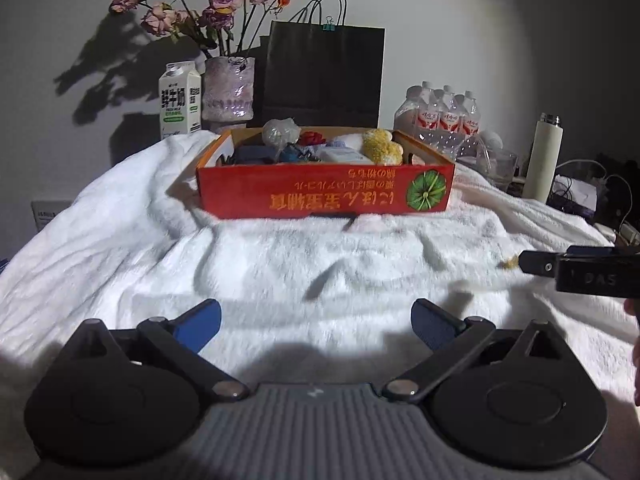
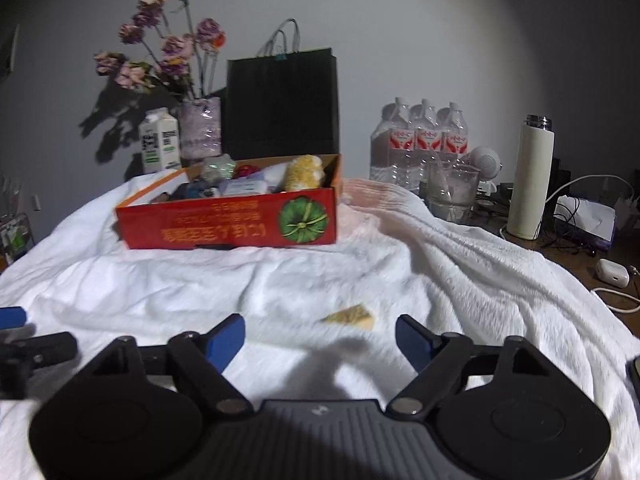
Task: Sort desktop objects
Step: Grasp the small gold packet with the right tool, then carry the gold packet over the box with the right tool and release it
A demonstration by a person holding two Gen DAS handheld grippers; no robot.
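Two low wrist views, facing red box [image 1: 326,190], right view perhaps blurrier

A white fleece blanket [image 1: 160,240] carries a red box [image 1: 326,190] printed with yellow lettering and a green pumpkin picture [image 1: 426,192]; a yellow plush [image 1: 380,146] shows inside. Behind stand a black bag [image 1: 324,76] with a teal clip [image 1: 329,26], dusty pink and purple roses [image 1: 224,0], a white-and-green carton [image 1: 180,100], red-labelled clear bottles [image 1: 444,114] and a cream flask [image 1: 544,158]. A tan scrap [image 2: 350,315] lies on the blanket. Both grippers' pads [image 1: 200,322] are blue on black arms.
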